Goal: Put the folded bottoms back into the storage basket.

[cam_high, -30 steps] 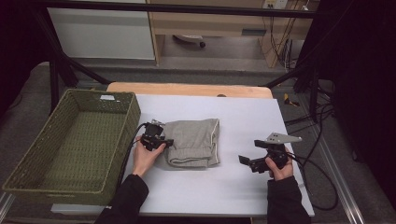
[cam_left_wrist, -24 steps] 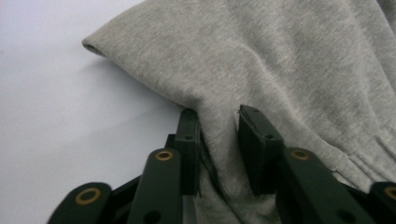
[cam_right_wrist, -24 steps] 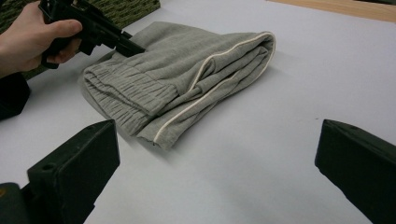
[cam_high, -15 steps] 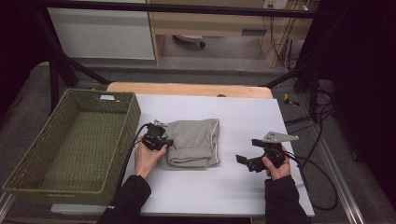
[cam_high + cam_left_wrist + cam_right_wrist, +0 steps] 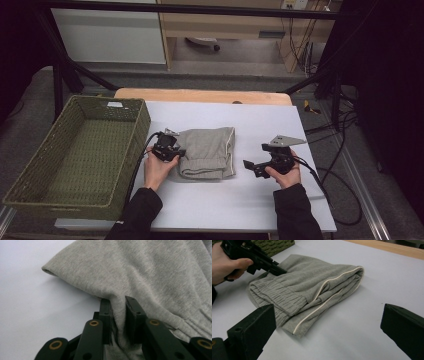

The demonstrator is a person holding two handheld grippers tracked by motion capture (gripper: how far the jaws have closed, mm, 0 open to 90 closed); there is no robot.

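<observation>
Since the earlier frames: left gripper (image 5: 172, 150) closed down, jaws just drawn together onto the left edge of the folded grey sweatpants with cream piping (image 5: 207, 159); right gripper (image 5: 257, 166) shifted slightly toward the garment.

Left gripper: held in the left hand (image 5: 157, 169) at the garment's left side. Jaws clamped on a pinch of grey fabric, cloth bunched between the two black pads in the left gripper view (image 5: 117, 315). Seen again in the right gripper view (image 5: 262, 260), nose tucked into the top fold.

Right gripper: held in the right hand (image 5: 285, 175), resting over bare worktop to the right of the garment, apart from it. Jaws wide open, nothing between them; aimed toward the garment's piped edge. Grey three-cornered plate on top.

Folded grey sweatpants: lying flat near the middle of the white worktop (image 5: 250, 200), elastic waistband toward the person, cream piping along the right-hand fold (image 5: 337, 280).

Olive-green woven rectangular basket (image 5: 35, 170): standing at the worktop's left end, just beside the left hand, apart from the garment.
</observation>
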